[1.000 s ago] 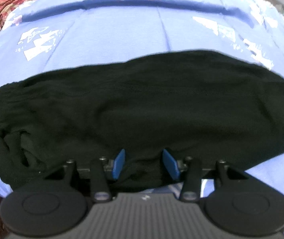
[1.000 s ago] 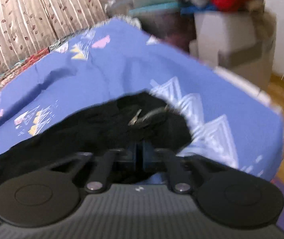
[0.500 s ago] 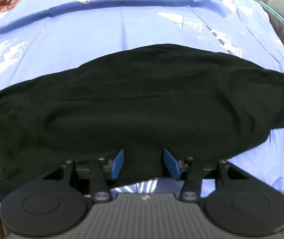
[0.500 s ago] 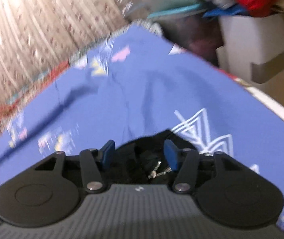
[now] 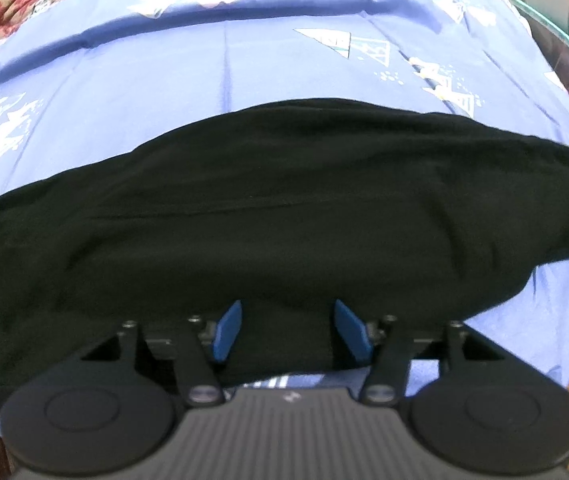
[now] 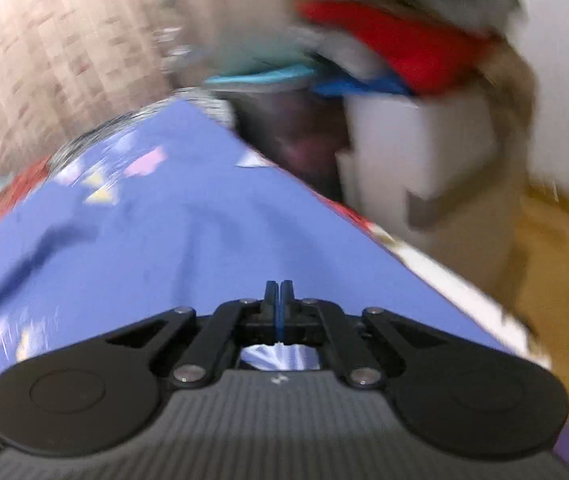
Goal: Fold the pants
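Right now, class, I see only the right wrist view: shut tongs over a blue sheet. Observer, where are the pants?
Observer: The black pants lie across the blue sheet, just ahead of the left tongs.
Operator: Are those tongs gripping them?
Observer: No, they are open, their blue fingers either side of the near edge.
Operator: How do the pants lie?
Observer: As one long band running left to right.

One pants (image 5: 284,216) (black), two grippers (image 5: 286,322) (image 6: 279,292)
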Available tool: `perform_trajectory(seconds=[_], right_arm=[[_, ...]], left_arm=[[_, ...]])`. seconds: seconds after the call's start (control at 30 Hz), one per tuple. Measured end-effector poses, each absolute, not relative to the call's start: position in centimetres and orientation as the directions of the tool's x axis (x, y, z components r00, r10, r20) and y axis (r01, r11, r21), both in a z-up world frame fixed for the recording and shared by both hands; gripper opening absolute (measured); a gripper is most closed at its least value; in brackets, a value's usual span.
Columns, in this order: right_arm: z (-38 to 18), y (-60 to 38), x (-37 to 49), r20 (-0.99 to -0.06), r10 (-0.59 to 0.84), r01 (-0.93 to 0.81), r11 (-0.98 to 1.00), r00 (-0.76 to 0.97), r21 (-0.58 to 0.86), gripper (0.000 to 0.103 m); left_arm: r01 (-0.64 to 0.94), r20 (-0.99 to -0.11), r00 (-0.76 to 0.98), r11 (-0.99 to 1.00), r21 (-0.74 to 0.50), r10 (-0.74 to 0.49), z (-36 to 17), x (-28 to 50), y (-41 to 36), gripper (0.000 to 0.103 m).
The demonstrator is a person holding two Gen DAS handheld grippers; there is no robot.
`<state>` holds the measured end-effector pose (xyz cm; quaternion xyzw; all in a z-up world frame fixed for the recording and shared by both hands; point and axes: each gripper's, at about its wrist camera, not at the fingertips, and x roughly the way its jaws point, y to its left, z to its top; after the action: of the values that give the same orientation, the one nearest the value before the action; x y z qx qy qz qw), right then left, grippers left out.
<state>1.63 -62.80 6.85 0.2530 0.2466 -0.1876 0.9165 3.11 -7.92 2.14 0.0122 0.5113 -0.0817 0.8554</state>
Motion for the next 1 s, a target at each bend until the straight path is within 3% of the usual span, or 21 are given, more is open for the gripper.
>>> perform_trajectory(seconds=[0.07,0.13,0.17,0.2,0.27,0.47,0.53,0.73,0.9,0.93,1.0], right_arm=[[6.5,-63.0,0.8,-0.522,-0.081,0.37,0.796,0.849,0.478,0.008],[6.2,-61.7,0.1,-0.526,-0.034,0.317,0.83,0.85,0.459,0.01],[6.0,-61.0,-0.3,-0.531,-0.025,0.302,0.844,0.847,0.443,0.018],[5.7,-60.5,-0.8,-0.536,-0.01,0.289,0.851,0.844,0.438,0.033],[4.7,-59.7,-1.5,-0.545,0.004,0.283,0.852,0.838,0.441,0.048],[3.4,-57.3,-2.1,-0.587,0.044,0.265,0.863,0.809,0.43,0.049],[3.7,-56.3,-2.0,-0.601,0.028,0.264,0.881,0.799,0.392,0.044],[4.8,-55.6,-1.6,-0.545,0.094,0.174,0.891,0.833,0.42,0.046],[2.9,-56.4,0.0,-0.608,0.09,0.224,0.879,0.789,0.421,0.046],[2.4,-56.6,0.5,-0.629,0.09,0.248,0.869,0.772,0.429,0.045],[2.7,-56.1,0.4,-0.624,0.066,0.257,0.873,0.779,0.414,0.031]], left_arm=[[0.152,-0.877,0.463,0.986,-0.066,-0.13,2.0,3.1,-7.9,0.055],[0.144,-0.879,0.458,0.986,-0.078,-0.136,1.8,3.2,-7.7,0.056],[0.14,-0.879,0.456,0.987,-0.082,-0.138,1.8,3.3,-7.6,0.056],[0.14,-0.879,0.456,0.987,-0.083,-0.138,1.8,3.3,-7.6,0.056],[0.148,-0.878,0.458,0.986,-0.076,-0.137,1.7,3.1,-7.5,0.056],[0.15,-0.88,0.456,0.986,-0.076,-0.137,1.6,3.4,-7.6,0.057],[0.15,-0.879,0.457,0.986,-0.077,-0.139,1.6,3.3,-7.5,0.058],[0.144,-0.879,0.455,0.986,-0.085,-0.143,1.5,3.4,-7.3,0.059],[0.149,-0.878,0.457,0.985,-0.081,-0.141,1.4,3.3,-7.4,0.06],[0.148,-0.878,0.456,0.985,-0.084,-0.143,1.4,3.3,-7.4,0.06],[0.145,-0.878,0.456,0.985,-0.088,-0.145,1.5,3.3,-7.3,0.06]])
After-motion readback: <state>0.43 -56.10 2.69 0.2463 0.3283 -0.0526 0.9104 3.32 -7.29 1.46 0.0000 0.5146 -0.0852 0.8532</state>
